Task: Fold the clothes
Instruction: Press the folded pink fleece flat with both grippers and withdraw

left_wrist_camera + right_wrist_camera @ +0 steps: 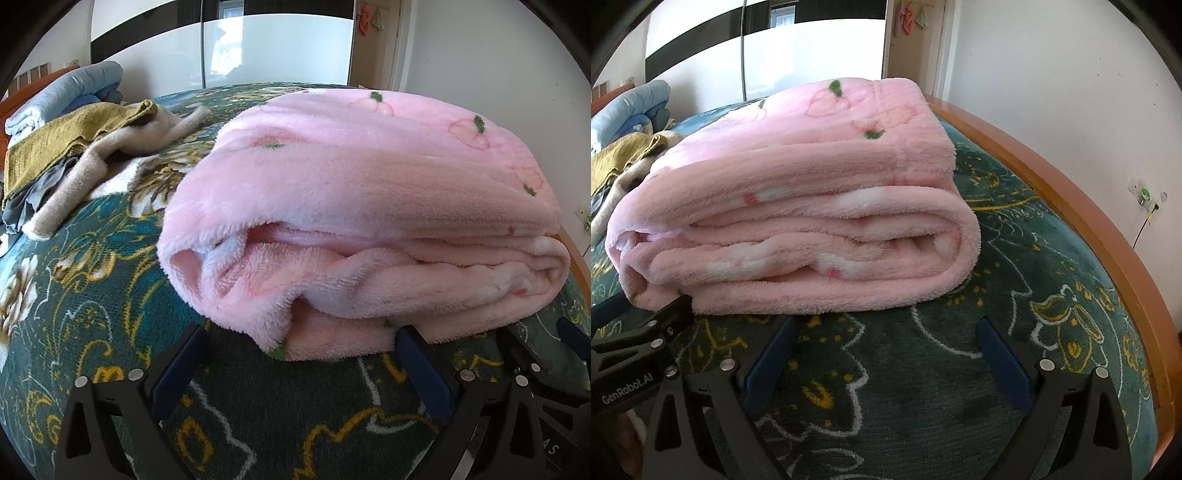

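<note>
1. A bedroom with white walls held a bed (pixel 1071 236) spread with a dark green floral cover and edged by a wooden frame.
2. The pink fleece garment (pixel 362 206) lay folded in a thick stack near the bed's right edge, probably set there as finished.
3. The left gripper (pixel 299 354) and right gripper (pixel 886 343) hovered just before it, fingers apart and empty.
4. Unfolded clothes (pixel 66 155) waited near the bed's far left corner.
5. One gripper body read "GenRobot.AI".

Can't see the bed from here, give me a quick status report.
Left gripper and right gripper open, holding nothing. Pink blanket folded on bedspread. Unfolded clothes pile waits beyond.
</note>
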